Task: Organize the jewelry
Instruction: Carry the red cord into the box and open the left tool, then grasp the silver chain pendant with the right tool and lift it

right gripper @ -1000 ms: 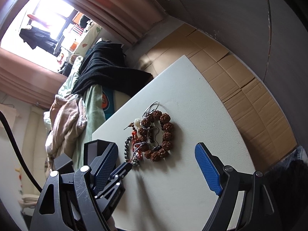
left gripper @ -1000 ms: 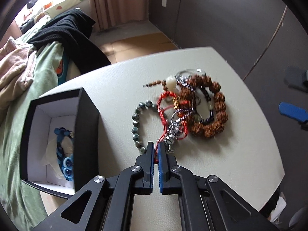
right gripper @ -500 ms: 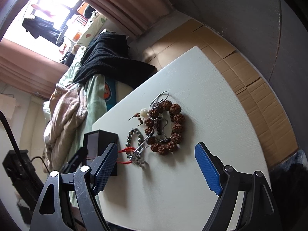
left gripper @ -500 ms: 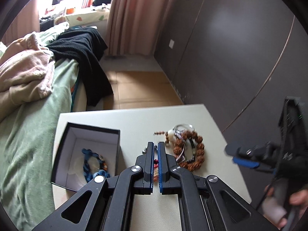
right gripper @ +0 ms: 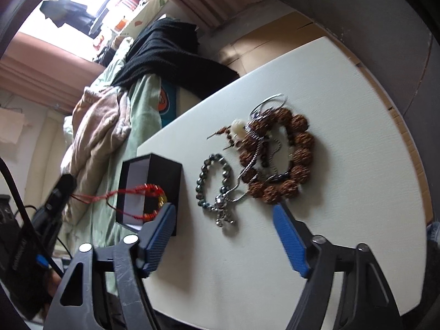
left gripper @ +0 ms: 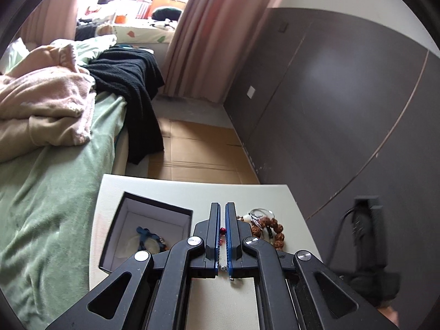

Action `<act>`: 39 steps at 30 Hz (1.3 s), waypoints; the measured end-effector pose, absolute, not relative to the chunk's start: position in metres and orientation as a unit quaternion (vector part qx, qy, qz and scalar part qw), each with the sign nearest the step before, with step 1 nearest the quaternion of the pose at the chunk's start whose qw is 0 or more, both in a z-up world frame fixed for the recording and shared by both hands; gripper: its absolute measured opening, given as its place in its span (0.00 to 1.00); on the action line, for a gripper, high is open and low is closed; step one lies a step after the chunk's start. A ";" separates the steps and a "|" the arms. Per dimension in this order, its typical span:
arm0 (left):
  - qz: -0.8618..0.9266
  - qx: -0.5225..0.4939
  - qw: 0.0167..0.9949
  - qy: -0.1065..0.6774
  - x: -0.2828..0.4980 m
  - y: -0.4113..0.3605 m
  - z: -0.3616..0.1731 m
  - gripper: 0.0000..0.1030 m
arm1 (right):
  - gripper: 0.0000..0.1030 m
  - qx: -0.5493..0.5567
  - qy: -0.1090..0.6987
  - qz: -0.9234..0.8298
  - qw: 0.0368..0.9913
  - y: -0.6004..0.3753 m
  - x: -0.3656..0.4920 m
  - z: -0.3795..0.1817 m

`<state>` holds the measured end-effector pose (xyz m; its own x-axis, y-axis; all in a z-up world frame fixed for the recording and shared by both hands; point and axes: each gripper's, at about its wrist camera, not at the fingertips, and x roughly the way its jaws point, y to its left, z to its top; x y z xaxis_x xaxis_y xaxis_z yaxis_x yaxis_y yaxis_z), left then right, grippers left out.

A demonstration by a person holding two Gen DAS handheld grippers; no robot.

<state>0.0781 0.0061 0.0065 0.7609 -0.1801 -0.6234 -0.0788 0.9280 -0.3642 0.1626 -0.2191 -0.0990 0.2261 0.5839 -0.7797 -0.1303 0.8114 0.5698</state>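
Lifted off table (right gripper: pixel 343 206): red bracelet (right gripper: pixel 132 191) | strung lengthwise from left claw (left gripper: pixel 222 211) toward box (right gripper: pixel 162 176)

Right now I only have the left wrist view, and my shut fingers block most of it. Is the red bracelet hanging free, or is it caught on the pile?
Observer: Free. The red bracelet stretches from the left gripper toward the black box, apart from the pile.
Operator: Is its loop over the opening?
Observer: It shows across the box's open side; whether it is above the opening I cannot tell.
Operator: Anything behind my fingers?
Observer: A grey bead bracelet lies on the table between the box and the brown bead bracelet.
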 end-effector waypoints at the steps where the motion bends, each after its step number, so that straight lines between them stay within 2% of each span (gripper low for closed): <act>1: -0.025 -0.191 0.919 0.343 0.078 0.009 0.007 0.03 | 0.62 0.193 0.580 0.239 0.755 -0.214 0.163 -0.102; 5: -0.021 -0.200 0.919 0.338 0.075 0.019 0.008 0.03 | 0.51 0.176 0.593 0.237 0.750 -0.194 0.163 -0.114; 12: -0.020 -0.220 0.921 0.320 0.067 0.036 0.015 0.03 | 0.44 0.142 0.607 0.213 0.752 -0.172 0.171 -0.134; 15: -0.021 -0.227 0.923 0.309 0.062 0.042 0.020 0.03 | 0.34 0.127 0.606 0.210 0.757 -0.161 0.174 -0.138; 17: -0.019 -0.228 0.924 0.308 0.062 0.045 0.020 0.03 | 0.16 0.102 0.607 0.193 0.764 -0.157 0.175 -0.137; 26: -0.013 -0.240 0.918 0.314 0.069 0.055 0.006 0.03 | 0.16 0.155 0.593 0.218 0.760 -0.169 0.173 -0.122; 32: -0.010 -0.272 0.891 0.363 0.084 0.063 -0.013 0.05 | 0.16 0.184 0.552 0.253 0.773 -0.178 0.163 -0.091; 34: -0.015 -0.278 0.884 0.376 0.086 0.066 -0.019 0.18 | 0.16 0.191 0.536 0.263 0.779 -0.183 0.159 -0.079; 36: -0.009 -0.278 0.882 0.381 0.086 0.068 -0.021 0.63 | 0.16 0.201 0.518 0.274 0.785 -0.187 0.156 -0.065; 38: 0.000 -0.286 0.889 0.359 0.080 0.074 -0.017 0.73 | 0.16 0.205 0.501 0.282 0.792 -0.191 0.152 -0.050; 39: 0.002 -0.289 0.890 0.353 0.078 0.076 -0.015 0.74 | 0.16 0.207 0.494 0.285 0.795 -0.191 0.153 -0.045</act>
